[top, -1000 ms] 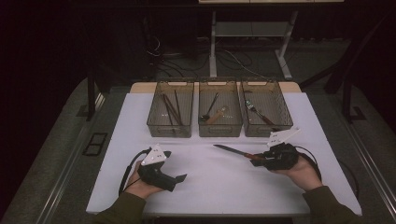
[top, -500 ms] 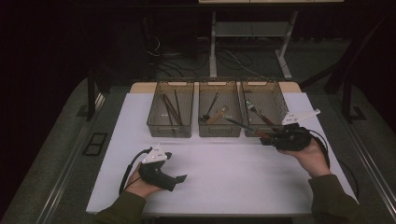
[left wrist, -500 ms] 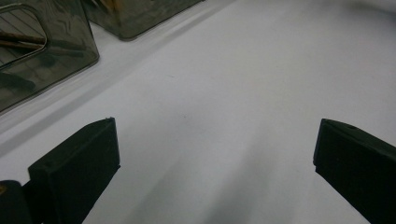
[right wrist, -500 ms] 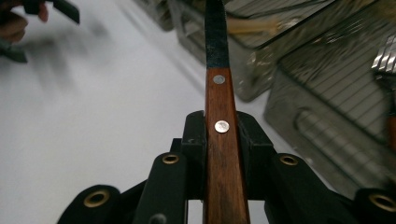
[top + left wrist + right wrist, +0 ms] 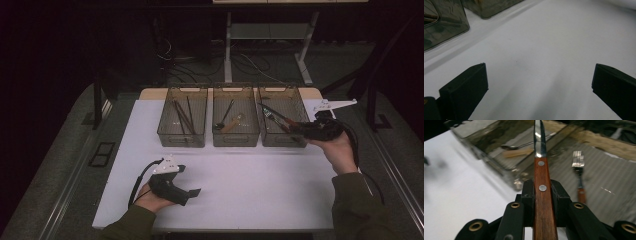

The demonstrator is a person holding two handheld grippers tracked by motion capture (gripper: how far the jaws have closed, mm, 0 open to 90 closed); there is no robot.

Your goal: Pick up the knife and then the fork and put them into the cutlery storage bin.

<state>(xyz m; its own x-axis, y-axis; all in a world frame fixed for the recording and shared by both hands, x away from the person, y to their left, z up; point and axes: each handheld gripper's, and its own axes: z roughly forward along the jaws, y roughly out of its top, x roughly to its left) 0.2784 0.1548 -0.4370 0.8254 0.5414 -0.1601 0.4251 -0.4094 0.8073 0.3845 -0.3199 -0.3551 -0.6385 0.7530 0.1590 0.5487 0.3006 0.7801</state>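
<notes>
Knife pinched in my right gripper, held over the rightmost bin

My right gripper clamps the wooden handle of a knife, jaws pressed on both sides of it, and the blade runs straight ahead of me over the right bin. In that bin, just right of the blade, lies a fork with a wooden handle. Beyond the blade's tip, the middle bin holds a spoon and a wooden-handled piece I cannot identify. The left bin, farthest from this gripper, holds several thin dark sticks. My left gripper rests well apart on the white table, jaws spread wide with nothing between them, bare surface ahead of it and the bins off to its upper left.
</notes>
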